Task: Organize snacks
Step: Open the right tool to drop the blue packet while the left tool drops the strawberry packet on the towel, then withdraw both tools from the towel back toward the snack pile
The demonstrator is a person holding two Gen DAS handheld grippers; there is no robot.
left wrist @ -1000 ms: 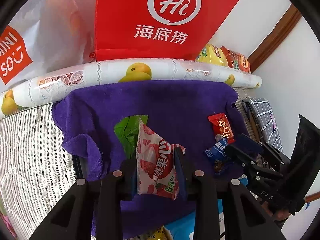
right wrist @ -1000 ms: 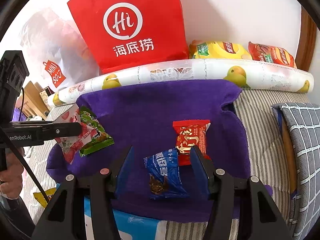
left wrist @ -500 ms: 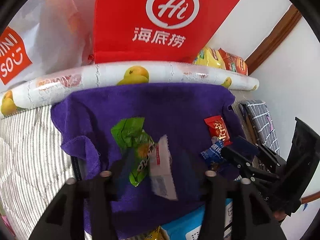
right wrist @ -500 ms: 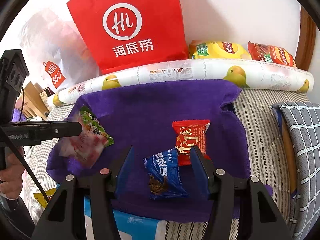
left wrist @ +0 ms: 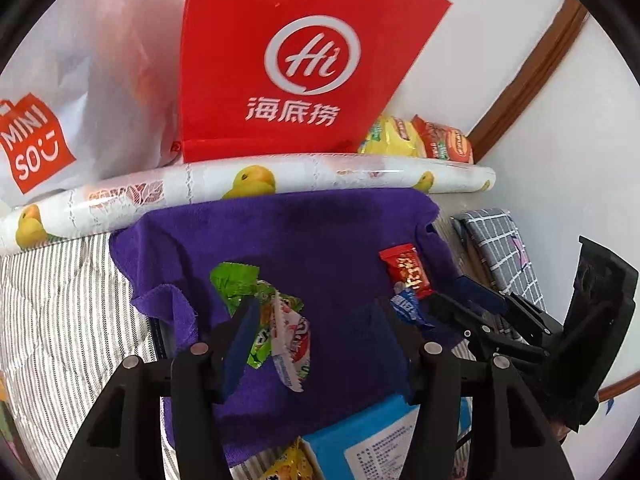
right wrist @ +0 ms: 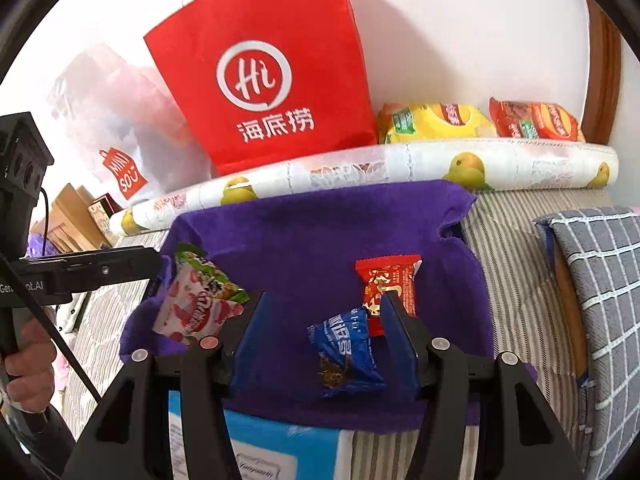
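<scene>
A purple towel point(left wrist: 328, 232) carries the snacks. My left gripper point(left wrist: 316, 344) hovers above its left part, its jaws opening and touching nothing. Below them a pink strawberry packet point(left wrist: 294, 340) lies loose, partly on a green packet point(left wrist: 236, 284). In the right wrist view the pink packet point(right wrist: 192, 312) and green packet point(right wrist: 208, 276) lie just beyond the left gripper point(right wrist: 132, 264). My right gripper point(right wrist: 326, 336) stands open low over the towel. A blue packet point(right wrist: 346, 354) rests between its fingers without being pressed, and a red packet point(right wrist: 386, 288) lies just behind it.
A red paper bag point(right wrist: 264, 80) and a white plastic bag point(left wrist: 60, 100) stand against the wall behind a rolled fruit-print cloth point(right wrist: 400, 164). Yellow point(right wrist: 436, 120) and red point(right wrist: 536, 120) snack bags lie there too. A blue box point(right wrist: 280, 448) sits at the towel's near edge, a checked cushion point(right wrist: 600, 300) at right.
The left gripper opened and let go of the pink packet, which dropped onto the green packet on the towel. The left gripper rose a little. The right gripper stayed put.
</scene>
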